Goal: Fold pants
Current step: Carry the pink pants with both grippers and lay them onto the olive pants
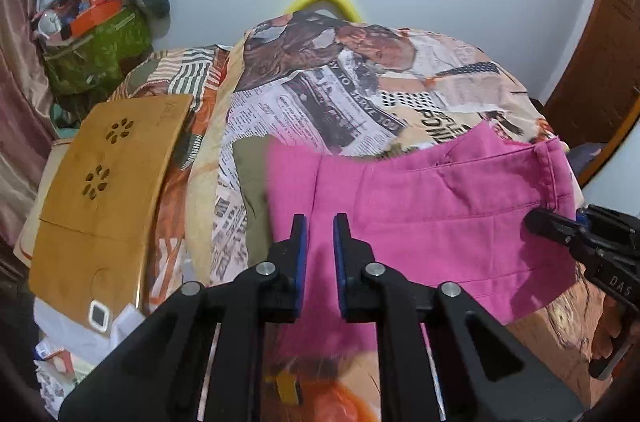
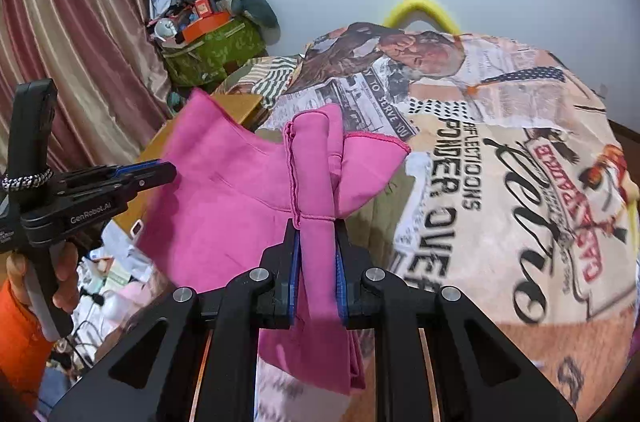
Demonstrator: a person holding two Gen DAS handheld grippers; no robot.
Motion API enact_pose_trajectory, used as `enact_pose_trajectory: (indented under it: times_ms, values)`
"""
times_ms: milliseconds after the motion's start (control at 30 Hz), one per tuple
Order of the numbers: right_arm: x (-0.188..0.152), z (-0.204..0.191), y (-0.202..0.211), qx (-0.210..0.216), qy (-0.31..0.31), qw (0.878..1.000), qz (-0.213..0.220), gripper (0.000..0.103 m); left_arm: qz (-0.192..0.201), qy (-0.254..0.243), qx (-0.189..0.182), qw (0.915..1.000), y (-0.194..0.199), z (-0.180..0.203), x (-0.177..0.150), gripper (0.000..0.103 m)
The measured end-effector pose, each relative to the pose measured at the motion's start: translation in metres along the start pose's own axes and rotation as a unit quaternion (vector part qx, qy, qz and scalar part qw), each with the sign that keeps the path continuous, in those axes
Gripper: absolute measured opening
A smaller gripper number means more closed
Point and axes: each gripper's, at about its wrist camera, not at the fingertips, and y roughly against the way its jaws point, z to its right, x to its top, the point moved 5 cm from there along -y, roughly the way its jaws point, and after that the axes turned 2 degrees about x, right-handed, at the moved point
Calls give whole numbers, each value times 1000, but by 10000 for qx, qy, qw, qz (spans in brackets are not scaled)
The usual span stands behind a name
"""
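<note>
The pink pants [image 1: 440, 202] hang stretched between both grippers above a bed covered by a newspaper-print bedspread [image 1: 340, 94]. My left gripper [image 1: 320, 222] is shut on the pants' left part, with pink cloth between its blue pads. In the right wrist view it [image 2: 160, 174] grips the pants' [image 2: 224, 190] left edge from the side. My right gripper [image 2: 316, 226] is shut on a bunched fold of pink cloth with a hem seam. From the left wrist view it [image 1: 536, 222] clamps the waistband end at the right. Cloth droops below both grips.
A wooden lap board [image 1: 108, 190] lies left of the bed. Behind it stands a green bag [image 1: 96, 58] piled with clutter, next to a pink curtain [image 2: 80, 42]. A wooden door [image 1: 592, 62] is at the right. A hand with an orange sleeve [image 2: 16, 334] holds the left gripper.
</note>
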Motion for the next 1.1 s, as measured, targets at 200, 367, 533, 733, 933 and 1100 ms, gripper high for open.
enact_pose_trajectory:
  times_ms: [200,367,533,733,933,1100]
  values:
    - [-2,17,-51,-285,102,9992,-247,12,-424,-6,15,9991,-67,-16,-5,12]
    - [0,46,-52,-345,-69,9990,-263,12,-878,-11,-143,9960,-107,-16,-38,27]
    - [-9,59,-58,-455,-17,9982,-383,12,-1006,249,-452,9936,-123,-16,-54,58]
    - [-23,73,-66,-494,-101,9973,-541,12,-1166,383,-616,9905,-133,-10,-60,58]
    - [-30,83,-71,-446,-297,9964,-661,12,-1144,360,-527,9914,-139,1,-66,57]
    - [-32,82,-72,-481,-306,9961,-672,13,-1129,263,-484,9921,-139,12,-67,26]
